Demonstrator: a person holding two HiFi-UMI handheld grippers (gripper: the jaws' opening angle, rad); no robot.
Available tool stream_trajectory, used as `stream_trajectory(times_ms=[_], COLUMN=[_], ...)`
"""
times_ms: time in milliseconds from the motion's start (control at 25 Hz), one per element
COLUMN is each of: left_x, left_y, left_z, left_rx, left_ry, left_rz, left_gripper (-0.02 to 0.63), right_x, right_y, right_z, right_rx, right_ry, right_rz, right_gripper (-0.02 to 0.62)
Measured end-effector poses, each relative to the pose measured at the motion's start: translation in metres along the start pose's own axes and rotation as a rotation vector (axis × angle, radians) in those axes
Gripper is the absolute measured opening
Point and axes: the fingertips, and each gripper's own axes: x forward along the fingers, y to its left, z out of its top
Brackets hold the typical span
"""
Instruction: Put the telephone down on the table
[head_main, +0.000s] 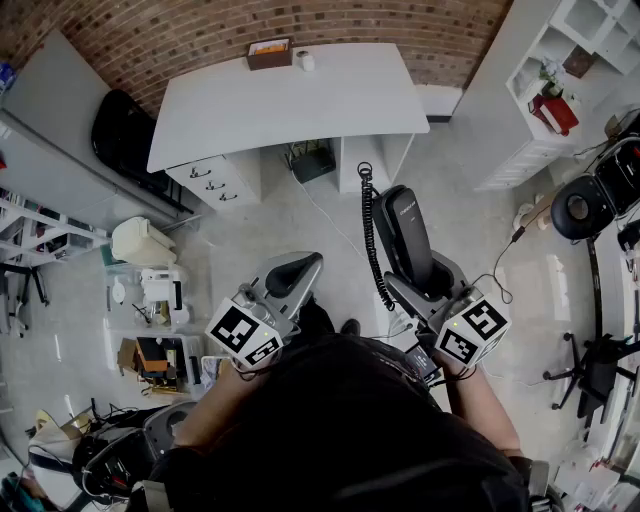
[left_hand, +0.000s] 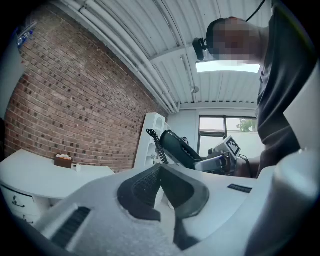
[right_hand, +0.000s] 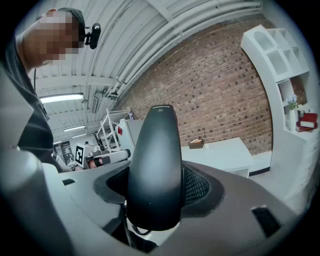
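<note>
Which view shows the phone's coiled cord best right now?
Head view: the coiled cord shows as one long coil beside the telephone clamped in the right gripper. The left gripper view shows only a short stretch of it from afar; in the right gripper view the telephone mostly hides it.

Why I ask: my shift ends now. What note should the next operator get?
Right tongs: shut on the phone, held in the air, cord dangling.
Left tongs: shut, empty, beside it.
Table: ahead across the floor; the phone is not over it.
Done: phone gripped.
Left: carry it to the table, set it down, release.
</note>
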Motion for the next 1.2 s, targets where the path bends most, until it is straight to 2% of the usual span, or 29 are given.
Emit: stream_trajectory(times_ms=[280, 640, 920, 1200], left_x=[-0.003, 0.006, 0.017, 0.02], left_y=[0.003, 0.024, 0.083, 0.161], left_z=[-0.005, -0.007, 0.001, 0.025], left_rx=[-0.016, -0.033, -0.037, -0.027], left_ry=[0.004, -0.005, -0.008, -0.012], left_rz=[0.006, -0.029, -0.034, -0.045], left_gripper=[0.008, 0.008, 0.008, 0.008], right_x=[0.001, 0.02, 0.073, 0.141], right_y=[-0.001, -0.011, -0.029, -0.044], right_z=[-0.004, -0.001, 0.02, 0.056], right_rx=[0.01, 0.02, 0.006, -0.004], right_ry=[-0.001, 0.002, -0.01, -0.027], right_rz=[0.001, -0.012, -0.019, -0.042], right_gripper=[0.273, 0.273, 0.273, 0.273])
